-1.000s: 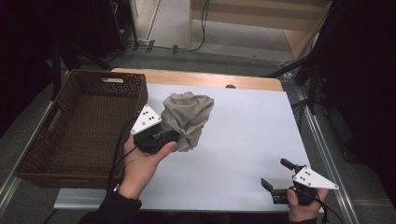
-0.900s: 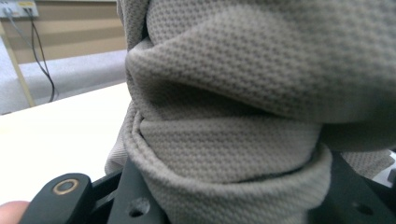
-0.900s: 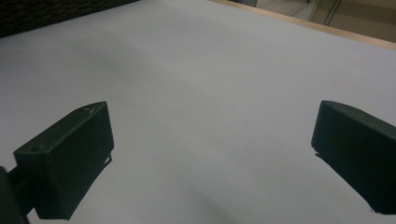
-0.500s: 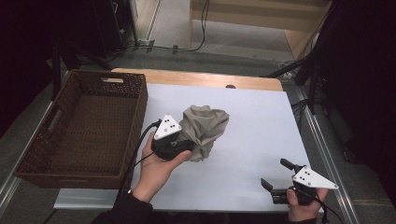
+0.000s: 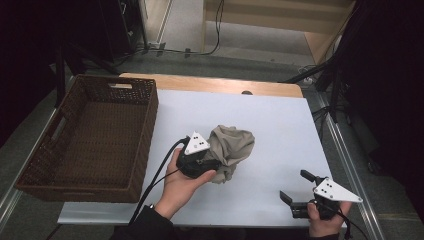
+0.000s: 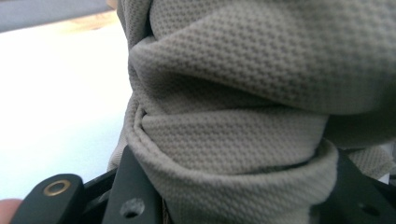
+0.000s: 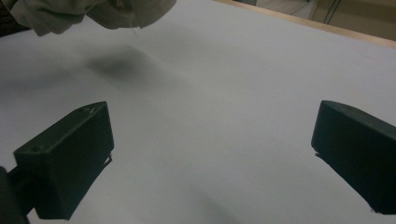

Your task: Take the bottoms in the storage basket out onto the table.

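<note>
High view: A crumpled beige cloth (image 5: 230, 150) is seen near the middle of the white table (image 5: 280, 115), well clear of the brown wicker basket (image 5: 95, 145) that stands along the table's left edge. The left hand-held gripper (image 5: 212, 165) is held at the cloth's left flank, its jaws buried in the folds. The cloth is bunched and not spread; part of it appears to hang just above the table, though contact with the surface cannot be ruled out from this angle. The work is judged to be at an early to middle stage: the cloth is out of the basket and over the table, while laying it flat or folding it is not yet done. The right hand-held gripper (image 5: 296, 195) is held near the table's front right corner, well apart from the cloth, jaws spread with nothing between them.

Left gripper view: The cloth (image 6: 243, 116) is seen pressed between the two black jaws at the bottom of the frame, a thick roll of fabric bulging over both. The left hand-held gripper is judged to be clamped on the cloth. White table (image 6: 56, 102) is visible to the left.

Right gripper view: The two jaws are seen wide apart over bare table (image 7: 224, 93). The cloth's lower edge (image 7: 93, 14) appears at the top left, with a soft shadow beneath it, suggesting that this part is lifted clear.
</note>
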`<state>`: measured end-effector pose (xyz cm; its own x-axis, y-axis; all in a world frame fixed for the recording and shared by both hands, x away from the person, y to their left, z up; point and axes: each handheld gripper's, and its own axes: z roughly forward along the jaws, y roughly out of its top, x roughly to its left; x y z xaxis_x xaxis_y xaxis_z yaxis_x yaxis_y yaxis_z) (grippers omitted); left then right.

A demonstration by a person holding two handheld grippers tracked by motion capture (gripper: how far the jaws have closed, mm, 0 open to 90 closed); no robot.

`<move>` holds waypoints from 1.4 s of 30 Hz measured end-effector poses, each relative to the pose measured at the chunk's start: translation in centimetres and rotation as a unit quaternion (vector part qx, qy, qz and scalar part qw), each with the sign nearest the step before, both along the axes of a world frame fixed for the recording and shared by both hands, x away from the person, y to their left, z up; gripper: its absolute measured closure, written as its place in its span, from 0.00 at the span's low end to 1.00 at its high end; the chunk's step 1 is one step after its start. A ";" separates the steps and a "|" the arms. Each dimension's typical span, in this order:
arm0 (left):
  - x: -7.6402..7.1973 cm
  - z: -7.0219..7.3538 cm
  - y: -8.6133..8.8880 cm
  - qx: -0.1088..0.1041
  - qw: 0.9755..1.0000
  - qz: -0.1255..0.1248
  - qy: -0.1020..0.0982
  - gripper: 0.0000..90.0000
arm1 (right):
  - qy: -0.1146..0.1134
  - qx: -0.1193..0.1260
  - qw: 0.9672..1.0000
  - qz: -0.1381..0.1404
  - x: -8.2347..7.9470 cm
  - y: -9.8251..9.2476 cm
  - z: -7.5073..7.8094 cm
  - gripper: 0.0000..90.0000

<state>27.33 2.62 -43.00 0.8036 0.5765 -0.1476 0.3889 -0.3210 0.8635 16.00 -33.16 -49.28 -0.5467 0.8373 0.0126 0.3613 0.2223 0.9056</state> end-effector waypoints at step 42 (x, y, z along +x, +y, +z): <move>-2.2 -0.8 1.0 0.003 1.000 -0.015 0.009 0.00 | 0.002 -0.001 1.000 0.000 0.1 0.1 -0.1 0.00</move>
<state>25.18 3.57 -43.75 0.8177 0.5532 -0.1594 0.3946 -0.3371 0.8548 16.10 -33.10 -49.40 -0.5458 0.8378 0.0143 0.3657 0.2229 0.9037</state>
